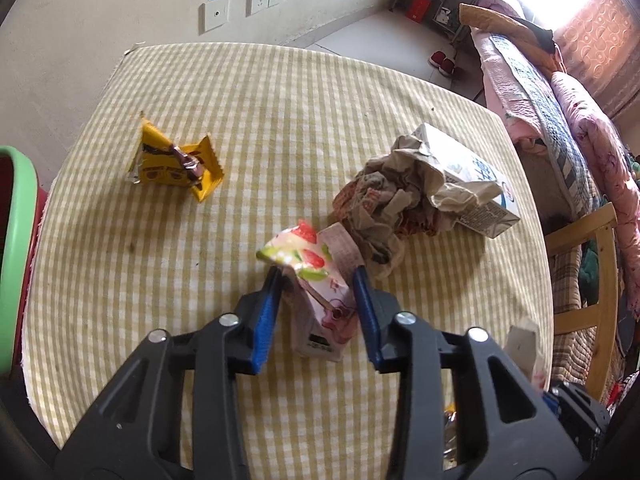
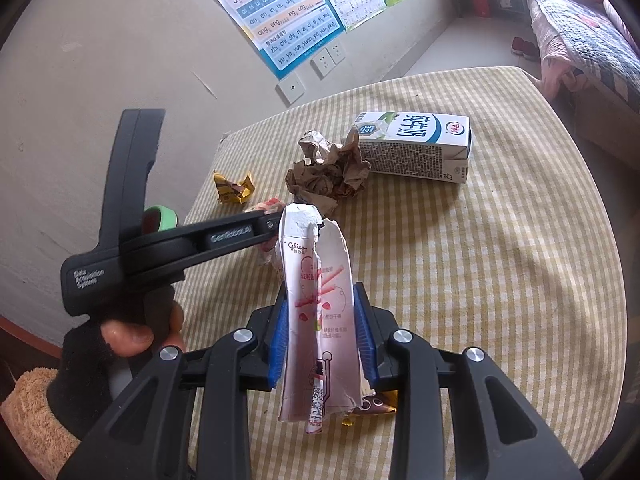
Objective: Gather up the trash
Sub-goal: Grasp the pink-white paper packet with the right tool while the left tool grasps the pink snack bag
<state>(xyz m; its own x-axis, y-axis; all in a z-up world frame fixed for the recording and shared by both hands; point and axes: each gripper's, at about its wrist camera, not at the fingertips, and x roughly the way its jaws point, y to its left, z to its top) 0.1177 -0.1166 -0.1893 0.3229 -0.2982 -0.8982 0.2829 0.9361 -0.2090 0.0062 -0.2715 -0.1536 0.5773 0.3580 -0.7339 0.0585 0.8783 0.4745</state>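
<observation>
A pink strawberry-print carton (image 1: 320,304) with a crumpled top lies on the checked tablecloth (image 1: 280,100). My left gripper (image 1: 317,272) points down over it, one blue pad on each side; a thin gap shows at the left pad. In the right wrist view this gripper (image 2: 272,220) is seen from the side, held by a hand (image 2: 132,332). My right gripper (image 2: 320,292) is shut on a flattened pink-and-white snack box (image 2: 320,300) that stands upright between its pads. The box's top edge (image 1: 520,344) shows in the left wrist view.
On the cloth lie a yellow wrapper (image 1: 176,164), crumpled brown paper (image 1: 392,208) and a blue-and-white milk carton (image 1: 472,176). A green-rimmed bin (image 1: 16,240) stands off the table's left edge. A wooden chair (image 1: 600,280) and a bed (image 1: 560,100) lie to the right.
</observation>
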